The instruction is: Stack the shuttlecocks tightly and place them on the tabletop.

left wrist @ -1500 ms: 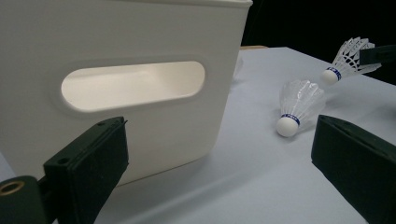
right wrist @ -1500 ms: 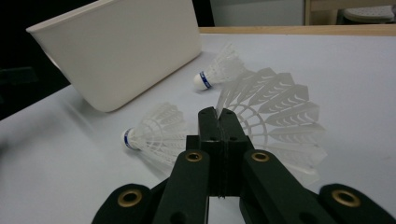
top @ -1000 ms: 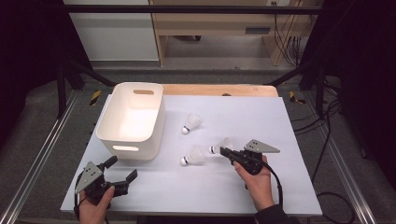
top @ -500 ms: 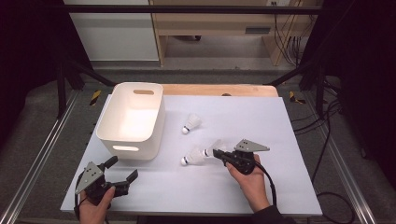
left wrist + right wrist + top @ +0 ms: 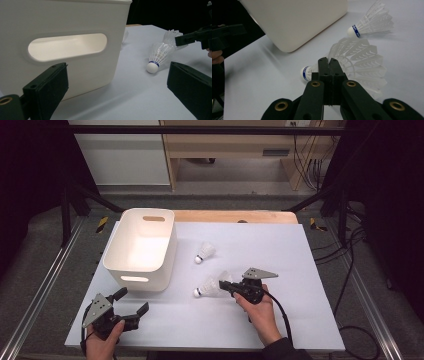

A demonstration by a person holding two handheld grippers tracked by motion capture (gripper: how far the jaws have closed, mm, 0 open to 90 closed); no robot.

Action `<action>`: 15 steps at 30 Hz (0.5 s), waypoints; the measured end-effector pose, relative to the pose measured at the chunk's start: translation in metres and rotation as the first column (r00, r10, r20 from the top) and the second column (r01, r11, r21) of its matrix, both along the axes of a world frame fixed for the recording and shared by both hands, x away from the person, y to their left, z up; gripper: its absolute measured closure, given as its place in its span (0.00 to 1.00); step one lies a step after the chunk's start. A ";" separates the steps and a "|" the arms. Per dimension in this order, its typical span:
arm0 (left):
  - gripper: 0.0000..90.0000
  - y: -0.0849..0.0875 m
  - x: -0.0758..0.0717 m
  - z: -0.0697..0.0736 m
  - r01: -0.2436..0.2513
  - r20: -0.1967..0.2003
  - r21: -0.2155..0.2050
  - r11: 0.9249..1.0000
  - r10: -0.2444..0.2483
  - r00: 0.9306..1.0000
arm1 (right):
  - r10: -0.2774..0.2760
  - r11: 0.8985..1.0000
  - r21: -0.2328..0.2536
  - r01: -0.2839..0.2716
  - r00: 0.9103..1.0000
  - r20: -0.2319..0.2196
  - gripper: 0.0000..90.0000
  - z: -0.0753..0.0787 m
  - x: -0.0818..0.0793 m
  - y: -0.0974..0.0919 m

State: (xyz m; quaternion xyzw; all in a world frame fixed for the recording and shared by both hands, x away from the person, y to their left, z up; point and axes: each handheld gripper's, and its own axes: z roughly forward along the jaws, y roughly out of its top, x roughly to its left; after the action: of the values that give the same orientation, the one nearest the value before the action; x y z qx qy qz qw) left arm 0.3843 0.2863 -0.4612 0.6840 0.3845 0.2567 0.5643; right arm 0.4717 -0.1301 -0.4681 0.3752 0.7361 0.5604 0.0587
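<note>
Three white shuttlecocks are on the white table sheet [image 5: 300,270]. One shuttlecock [image 5: 205,252] lies near the white bin [image 5: 140,245]. A second shuttlecock [image 5: 207,287] [image 5: 157,56] lies on its side, cork toward the front left. The feathers of a third shuttlecock [image 5: 226,276] [image 5: 172,35] show right at the tip of my right gripper [image 5: 221,284]. In the right gripper view that gripper [image 5: 328,60] is shut, jaws pressed together above the feathers of the nearest shuttlecock [image 5: 359,62]; whether it touches them is unclear. My left gripper [image 5: 134,300] [image 5: 117,75] stands open near the bin's front wall, holding nothing.
The bin [image 5: 67,47] has a handle slot in its near wall and looks empty from above. A wooden board [image 5: 235,216] edges the table's far side. Metal rails run along both sides, and cables [image 5: 345,285] trail on the floor at the right.
My right gripper has slid left across the table to the two near shuttlecocks, jaws still shut. The left gripper has stayed where it was.
</note>
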 end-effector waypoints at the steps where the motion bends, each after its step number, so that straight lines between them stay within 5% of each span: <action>1: 0.04 0.000 0.000 0.000 0.001 0.000 0.001 1.000 -0.001 1.000 | 0.002 1.000 0.002 -0.002 1.000 -0.004 1.00 -0.001 0.000 0.001; 15: 0.04 -0.002 0.000 -0.001 0.007 -0.004 0.007 1.000 -0.007 1.000 | 0.021 1.000 0.017 -0.020 0.998 -0.051 1.00 -0.010 0.002 0.011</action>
State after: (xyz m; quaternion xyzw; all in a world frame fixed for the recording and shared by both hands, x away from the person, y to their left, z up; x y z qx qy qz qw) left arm 0.3845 0.2841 -0.4621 0.6878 0.3822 0.2548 0.5621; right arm 0.4740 -0.1192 -0.4777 0.3822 0.7364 0.5574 0.0309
